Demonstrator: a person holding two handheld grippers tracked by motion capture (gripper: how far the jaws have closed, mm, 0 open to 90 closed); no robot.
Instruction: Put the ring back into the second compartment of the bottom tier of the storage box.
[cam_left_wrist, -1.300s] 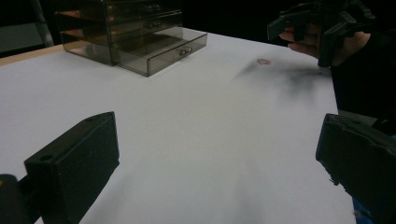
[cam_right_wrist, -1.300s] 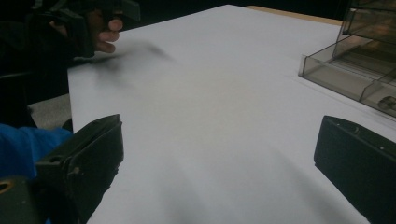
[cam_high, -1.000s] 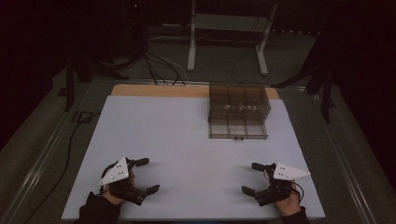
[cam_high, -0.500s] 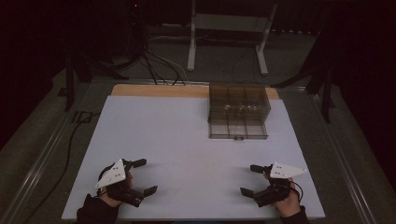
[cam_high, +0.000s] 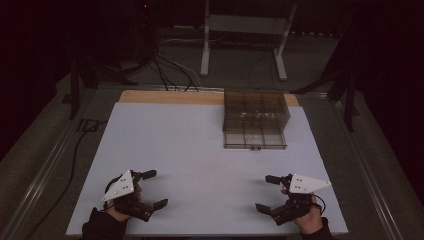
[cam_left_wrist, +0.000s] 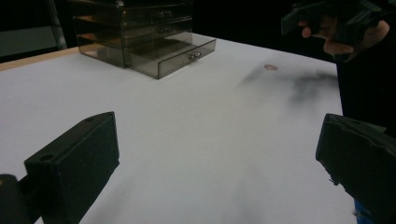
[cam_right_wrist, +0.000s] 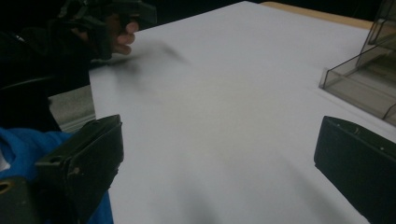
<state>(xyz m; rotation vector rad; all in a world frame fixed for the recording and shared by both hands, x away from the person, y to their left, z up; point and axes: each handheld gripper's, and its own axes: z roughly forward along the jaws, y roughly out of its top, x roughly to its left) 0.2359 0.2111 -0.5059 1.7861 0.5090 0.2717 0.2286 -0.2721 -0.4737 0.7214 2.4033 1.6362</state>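
From the high view, your left gripper (cam_high: 152, 189) sits near the counter's (cam_high: 200, 150) near left corner, your right gripper (cam_high: 268, 194) near its near right corner, both with fingers spread wide and holding nothing. The smoky drawer box (cam_high: 255, 119) stands at the far edge, no readable writing. In the left gripper view, the box (cam_left_wrist: 140, 35) has its bottom drawer slightly out. In the right gripper view, the box (cam_right_wrist: 364, 74) is cut off.

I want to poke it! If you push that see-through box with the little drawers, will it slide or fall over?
The drawer box would probably slide, not tip: it looks wide and squat, standing flat on the smooth white table. It seems thin clear plastic, so likely light. Its bottom drawer sticks out slightly and might slide further.
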